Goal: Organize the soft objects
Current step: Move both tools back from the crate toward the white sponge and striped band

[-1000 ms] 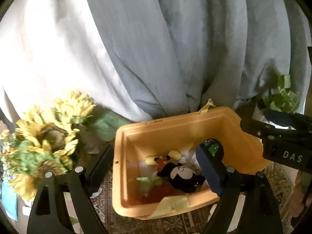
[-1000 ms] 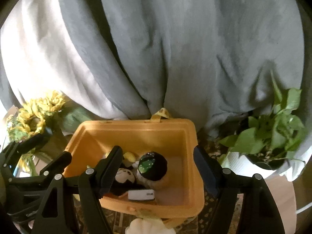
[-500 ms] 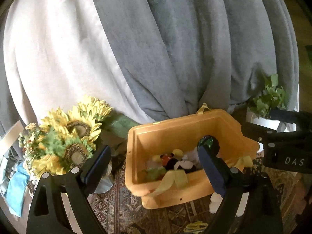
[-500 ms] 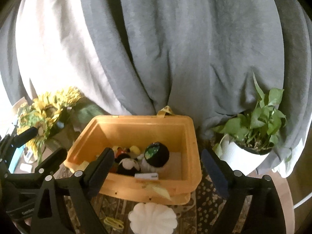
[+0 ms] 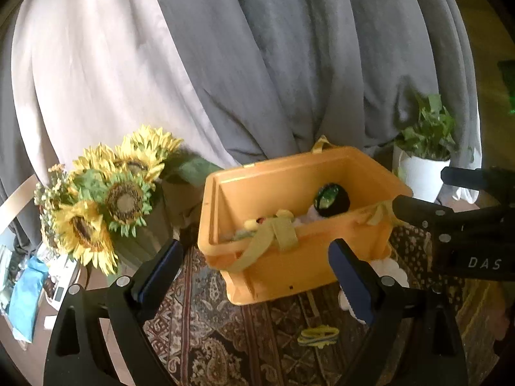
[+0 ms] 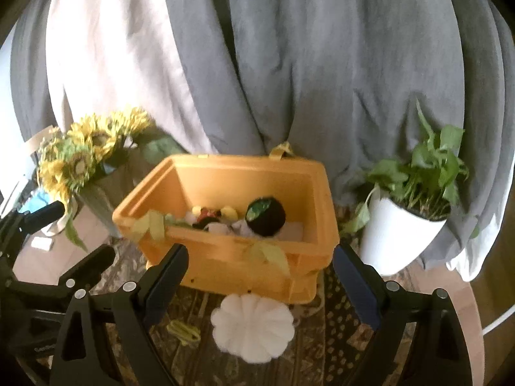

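An orange bin (image 5: pixel 289 267) (image 6: pixel 238 270) stands on a patterned rug and holds several soft toys, among them a black-and-green ball (image 5: pixel 331 196) (image 6: pixel 265 215). A white pumpkin-shaped plush (image 6: pixel 252 331) lies on the rug in front of the bin, and a small yellow item (image 5: pixel 318 335) (image 6: pixel 183 329) lies beside it. My left gripper (image 5: pixel 254 276) is open and empty, in front of the bin. My right gripper (image 6: pixel 259 286) is open and empty, above the white plush.
A sunflower bouquet (image 5: pixel 109 193) (image 6: pixel 77 164) stands left of the bin. A potted plant in a white pot (image 6: pixel 402 234) (image 5: pixel 421 173) stands to the right. Grey and white drapes (image 6: pixel 289 64) hang behind. Clutter lies at far left (image 5: pixel 25 296).
Both grippers have pulled back and up from the bin, so it looks smaller and the rug, white plush and yellow item have come into view. Both stay open and empty.
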Tool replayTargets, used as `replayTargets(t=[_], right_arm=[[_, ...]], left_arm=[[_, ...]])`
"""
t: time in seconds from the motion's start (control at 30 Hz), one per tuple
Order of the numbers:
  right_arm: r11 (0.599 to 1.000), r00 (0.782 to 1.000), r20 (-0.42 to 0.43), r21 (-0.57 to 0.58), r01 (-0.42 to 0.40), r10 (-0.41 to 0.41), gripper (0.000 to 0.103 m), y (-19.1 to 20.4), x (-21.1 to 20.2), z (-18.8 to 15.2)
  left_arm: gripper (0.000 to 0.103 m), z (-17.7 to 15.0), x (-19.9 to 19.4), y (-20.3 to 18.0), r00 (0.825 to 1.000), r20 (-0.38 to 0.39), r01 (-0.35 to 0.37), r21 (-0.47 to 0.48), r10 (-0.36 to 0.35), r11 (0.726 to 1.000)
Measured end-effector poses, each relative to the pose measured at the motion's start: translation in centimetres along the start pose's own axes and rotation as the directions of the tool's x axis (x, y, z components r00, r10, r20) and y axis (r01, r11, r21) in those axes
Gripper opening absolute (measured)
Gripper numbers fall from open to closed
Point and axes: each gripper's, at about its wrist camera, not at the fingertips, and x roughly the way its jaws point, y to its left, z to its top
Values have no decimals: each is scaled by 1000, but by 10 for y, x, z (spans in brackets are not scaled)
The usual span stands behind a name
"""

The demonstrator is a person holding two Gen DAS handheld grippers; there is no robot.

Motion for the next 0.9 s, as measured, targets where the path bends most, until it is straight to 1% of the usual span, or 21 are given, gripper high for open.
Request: replayTargets(t=[0.13,0.17,0.37,0.57,0.67,0.9], right_arm=[[1000,999,-48,-3,-11,11,92,1,7,-10],[1000,998,-59,-4,-12,12,92,1,8,-13],[1000,993,-117,-3,-24,24,92,3,17,-28],[999,982,-186,12,-37,39,92,3,29,-47],[999,976,-213,24,-41,45,92,2,33,-58],[998,962,-267,49,-46,58,92,-6,45,-78]], left_arm=[[94,-12,0,-4,1000,-24,2,7,-2,1000],[94,-14,0,-5,1000,-11,-3,2,3,1000],[94,-34,1,-8,999,-36,8,3,-8,1000],[94,-53,2,-15,999,-53,13,20,-12,1000],[94,-63,3,-19,997,-74,37,23,-35,999],[94,-81,7,-33,993,-102,64,39,-60,997]])
